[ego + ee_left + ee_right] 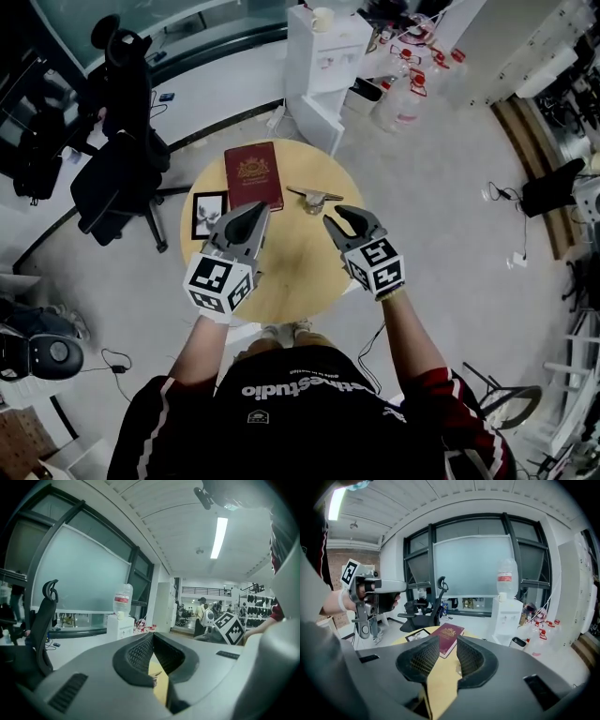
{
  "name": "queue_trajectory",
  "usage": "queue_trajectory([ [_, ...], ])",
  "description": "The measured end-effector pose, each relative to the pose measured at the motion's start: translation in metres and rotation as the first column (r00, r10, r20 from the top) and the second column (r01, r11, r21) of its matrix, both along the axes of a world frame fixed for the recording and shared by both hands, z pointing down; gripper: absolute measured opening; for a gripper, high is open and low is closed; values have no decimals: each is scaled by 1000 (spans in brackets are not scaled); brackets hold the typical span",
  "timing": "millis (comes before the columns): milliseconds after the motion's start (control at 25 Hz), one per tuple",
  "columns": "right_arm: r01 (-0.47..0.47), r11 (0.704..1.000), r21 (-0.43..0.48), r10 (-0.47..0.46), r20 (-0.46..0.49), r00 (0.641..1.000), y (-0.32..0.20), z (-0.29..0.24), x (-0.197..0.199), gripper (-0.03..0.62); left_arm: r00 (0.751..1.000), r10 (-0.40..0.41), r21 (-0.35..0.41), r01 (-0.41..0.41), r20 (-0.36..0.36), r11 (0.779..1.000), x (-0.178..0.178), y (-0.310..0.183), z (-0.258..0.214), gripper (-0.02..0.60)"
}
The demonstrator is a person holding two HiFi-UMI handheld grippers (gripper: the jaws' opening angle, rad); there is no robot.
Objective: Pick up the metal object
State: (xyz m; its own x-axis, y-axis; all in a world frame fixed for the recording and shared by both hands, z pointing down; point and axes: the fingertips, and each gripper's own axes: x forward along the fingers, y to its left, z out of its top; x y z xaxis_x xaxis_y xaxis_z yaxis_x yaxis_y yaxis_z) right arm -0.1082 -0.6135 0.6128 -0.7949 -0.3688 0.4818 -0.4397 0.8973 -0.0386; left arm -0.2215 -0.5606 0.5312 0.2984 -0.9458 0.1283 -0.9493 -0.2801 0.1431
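The metal object (314, 197), a small silvery piece, lies near the far edge of the round wooden table (291, 281). My right gripper (345, 218) hovers just short of it, a little to its right, jaws apart with nothing between them. In the right gripper view the gripper (447, 651) looks across the table top, and its right pad mostly hides the object. My left gripper (251, 217) hangs over the table's left half, short of the red book (253, 175). Its fingertips meet and are empty (152, 637).
A framed picture (208, 215) lies left of the book. A black office chair (117, 159) stands left of the table. Beyond the table are a white water-dispenser cabinet (323, 56) and several water bottles (403, 89). The person's feet are under the near edge.
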Motion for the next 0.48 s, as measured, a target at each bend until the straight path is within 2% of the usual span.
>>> queue_trajectory([
  [120, 16, 1000, -6, -16, -39, 999, -8, 16, 1, 124, 1000, 1, -6, -1, 1, 1000, 3, -10, 4, 17],
  [240, 26, 1000, -18, -26, -37, 999, -18, 32, -4, 124, 1000, -3, -21, 3, 7, 1000, 5, -21, 13, 17],
  [480, 49, 996, -73, -55, -79, 995, -34, 72, -10, 124, 1000, -9, -63, 9, 6, 998, 5, -38, 32, 17],
])
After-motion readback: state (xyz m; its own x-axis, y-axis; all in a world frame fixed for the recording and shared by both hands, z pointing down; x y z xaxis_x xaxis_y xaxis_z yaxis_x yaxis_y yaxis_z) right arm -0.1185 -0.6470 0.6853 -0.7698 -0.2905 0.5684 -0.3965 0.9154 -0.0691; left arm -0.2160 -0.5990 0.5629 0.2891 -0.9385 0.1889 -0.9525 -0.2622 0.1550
